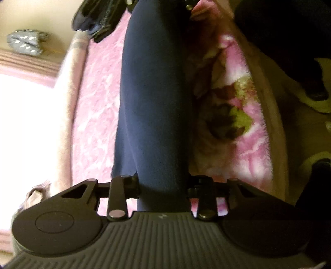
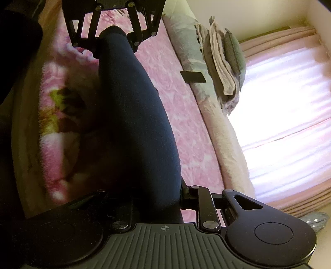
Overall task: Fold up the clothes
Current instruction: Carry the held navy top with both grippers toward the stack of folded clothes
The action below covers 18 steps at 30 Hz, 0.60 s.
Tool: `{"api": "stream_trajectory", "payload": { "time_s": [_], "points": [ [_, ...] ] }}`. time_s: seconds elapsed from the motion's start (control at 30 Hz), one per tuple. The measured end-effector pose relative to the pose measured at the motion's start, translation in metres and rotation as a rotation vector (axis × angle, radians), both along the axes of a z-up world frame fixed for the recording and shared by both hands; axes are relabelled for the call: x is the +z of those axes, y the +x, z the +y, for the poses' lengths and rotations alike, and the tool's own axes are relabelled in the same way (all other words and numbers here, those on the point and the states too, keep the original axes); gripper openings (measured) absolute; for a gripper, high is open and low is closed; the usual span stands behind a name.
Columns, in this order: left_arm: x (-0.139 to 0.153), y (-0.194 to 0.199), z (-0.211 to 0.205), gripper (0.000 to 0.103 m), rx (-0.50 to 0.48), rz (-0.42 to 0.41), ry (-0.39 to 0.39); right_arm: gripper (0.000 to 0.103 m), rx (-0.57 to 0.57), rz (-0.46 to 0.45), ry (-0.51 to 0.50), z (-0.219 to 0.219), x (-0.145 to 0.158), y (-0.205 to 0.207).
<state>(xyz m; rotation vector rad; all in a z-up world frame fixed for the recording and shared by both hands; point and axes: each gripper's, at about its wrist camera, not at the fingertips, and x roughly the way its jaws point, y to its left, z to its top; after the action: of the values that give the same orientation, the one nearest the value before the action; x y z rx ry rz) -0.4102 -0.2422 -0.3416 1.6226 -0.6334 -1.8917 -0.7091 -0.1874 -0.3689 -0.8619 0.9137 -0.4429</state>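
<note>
A navy blue garment [image 1: 155,103] hangs taut as a long band between my two grippers, above a pink flowered blanket [image 1: 99,103]. In the left wrist view its near end fills the jaws of my left gripper [image 1: 163,186], which is shut on it. The far end runs up to my right gripper [image 1: 159,6] at the top edge. In the right wrist view the same garment [image 2: 134,113] leaves my right gripper [image 2: 159,198], shut on the cloth, and reaches the left gripper [image 2: 113,31], where a rounded tip of cloth pokes past the jaws.
The blanket [image 2: 175,103] covers a bed. Folded cloths and cushions [image 2: 223,68] are stacked along its far edge, beside a flat dark rectangle [image 2: 193,77]. A bright curtained window [image 2: 285,124] lies beyond. A silver patterned bag [image 1: 25,41] sits near the wall. Dark footwear [image 1: 318,97] is on the floor.
</note>
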Motion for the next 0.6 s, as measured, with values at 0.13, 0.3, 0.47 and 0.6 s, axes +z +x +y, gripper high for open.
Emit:
{"api": "stream_trajectory", "payload": {
  "time_s": [0.13,0.3,0.47,0.6],
  "points": [
    [0.022,0.007,-0.017,0.030,-0.027,0.000,0.104,0.020,-0.019,0.019,0.106,-0.013,0.021,0.008],
    [0.079,0.010,-0.037,0.029,-0.035,0.001,0.223,0.019,-0.022,0.107,0.223,-0.030,0.074,0.017],
    [0.163,-0.003,-0.052,0.029,-0.069,0.021,0.325,0.019,-0.029,0.197,0.329,-0.038,0.161,0.009],
    [0.222,-0.024,-0.060,0.029,-0.122,0.031,0.347,0.019,-0.059,0.240,0.395,-0.045,0.229,-0.004]
  ]
}}
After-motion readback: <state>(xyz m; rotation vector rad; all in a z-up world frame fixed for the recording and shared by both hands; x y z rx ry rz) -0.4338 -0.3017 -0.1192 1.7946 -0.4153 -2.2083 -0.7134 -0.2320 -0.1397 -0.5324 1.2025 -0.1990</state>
